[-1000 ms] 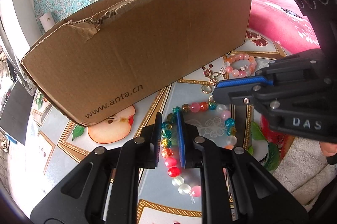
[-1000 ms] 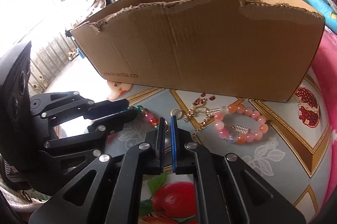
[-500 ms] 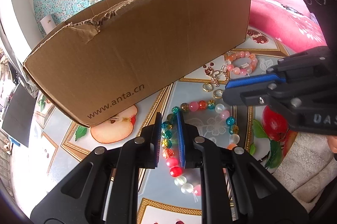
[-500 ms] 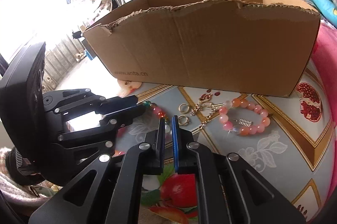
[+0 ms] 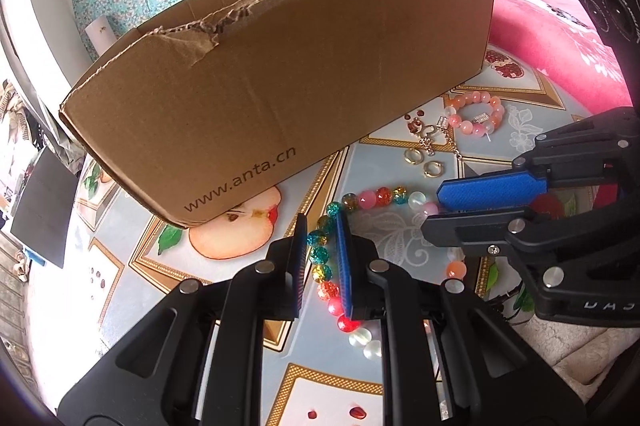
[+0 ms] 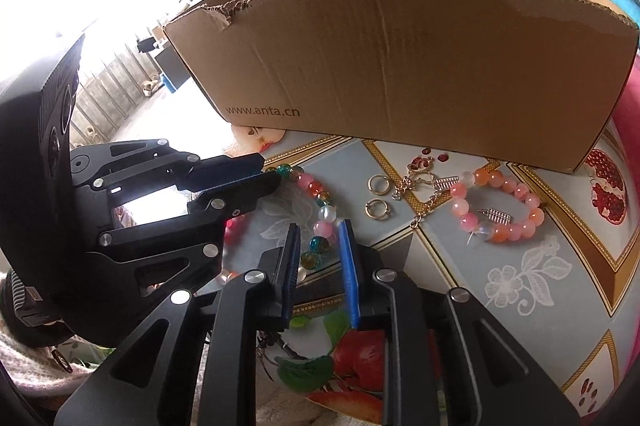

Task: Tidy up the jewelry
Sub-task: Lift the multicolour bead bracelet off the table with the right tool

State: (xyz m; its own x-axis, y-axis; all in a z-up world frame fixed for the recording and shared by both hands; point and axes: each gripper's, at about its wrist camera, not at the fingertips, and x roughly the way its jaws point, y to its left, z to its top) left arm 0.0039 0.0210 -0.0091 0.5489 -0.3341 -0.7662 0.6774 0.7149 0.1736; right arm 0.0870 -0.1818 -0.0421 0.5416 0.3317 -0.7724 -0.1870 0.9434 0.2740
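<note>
Right gripper [image 6: 319,246] jaws had just been opening from pressed-together to slightly spread, straddling multicoloured bead necklace [image 6: 320,214]; pads not pressing beads. Judged: readying second grab for lift into box. Left gripper [image 5: 322,252] sat narrow around necklace's green and orange beads; real pinch or loose fit — could not tell. Necklace lay on fruit-print tablecloth [image 6: 520,290], near cardboard box [image 5: 304,98]. Further out: two gold hoop earrings [image 6: 377,196], gold chain [image 6: 424,194], pink bead bracelet [image 6: 500,206]. Tall torn box wall stood between jewellery and interior.
</note>
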